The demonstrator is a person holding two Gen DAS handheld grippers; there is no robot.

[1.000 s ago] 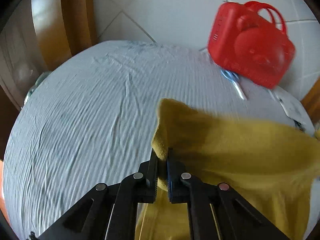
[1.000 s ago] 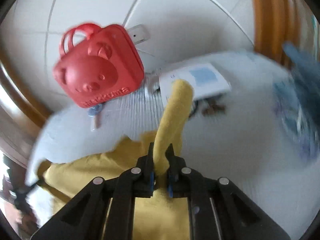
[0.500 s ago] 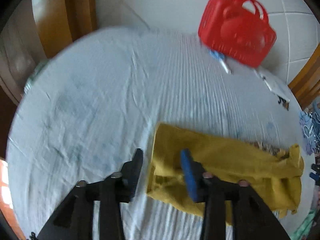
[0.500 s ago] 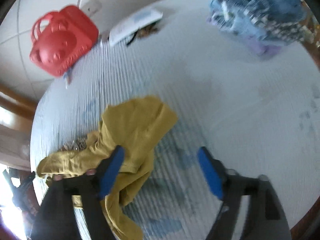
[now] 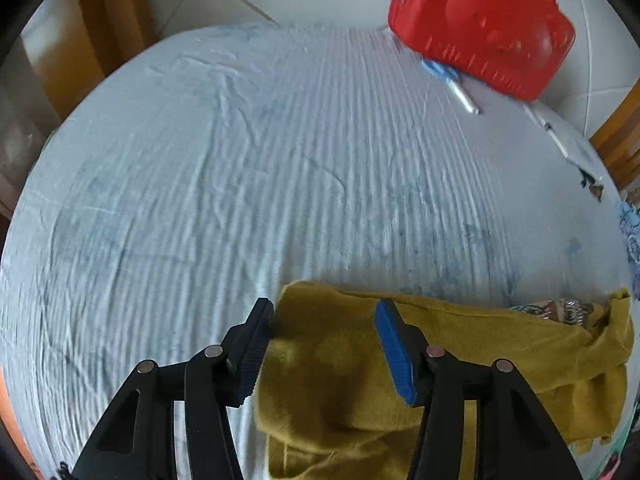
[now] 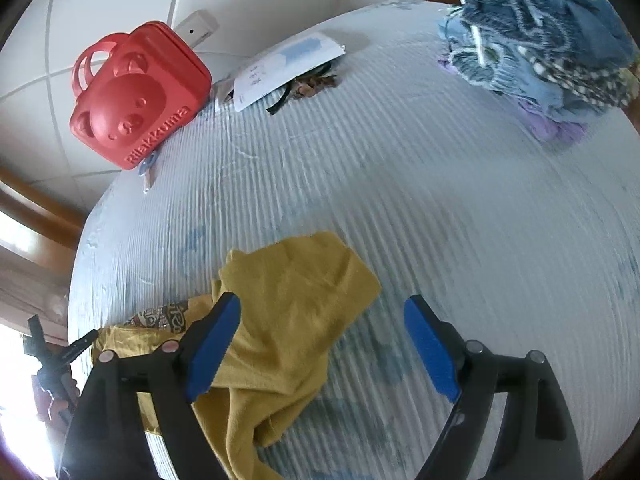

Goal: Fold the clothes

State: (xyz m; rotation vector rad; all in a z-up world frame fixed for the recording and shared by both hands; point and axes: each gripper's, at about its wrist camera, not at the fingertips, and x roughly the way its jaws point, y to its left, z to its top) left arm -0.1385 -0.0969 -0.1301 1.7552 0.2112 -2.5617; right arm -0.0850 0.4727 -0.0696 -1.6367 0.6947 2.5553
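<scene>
A mustard-yellow garment (image 5: 460, 360) lies crumpled on the light blue ribbed sheet (image 5: 260, 184); it also shows in the right wrist view (image 6: 288, 312). A patterned print shows at its far side (image 6: 160, 314). My left gripper (image 5: 324, 320) is open and empty, its jaws spread just above the garment's left end. My right gripper (image 6: 322, 324) is open and empty, its jaws wide apart over the garment's right edge.
A red bear-faced plastic case (image 6: 136, 96) stands at the back by the tiled wall, also in the left wrist view (image 5: 484, 28). Papers (image 6: 288, 64) lie beside it. A pile of blue and patterned clothes (image 6: 536, 48) sits at the back right. Wooden frame edges border the surface.
Both grippers held the yellow garment up a second ago. They have let it go and opened, and it now lies on the sheet. Both grippers have drawn back slightly.
</scene>
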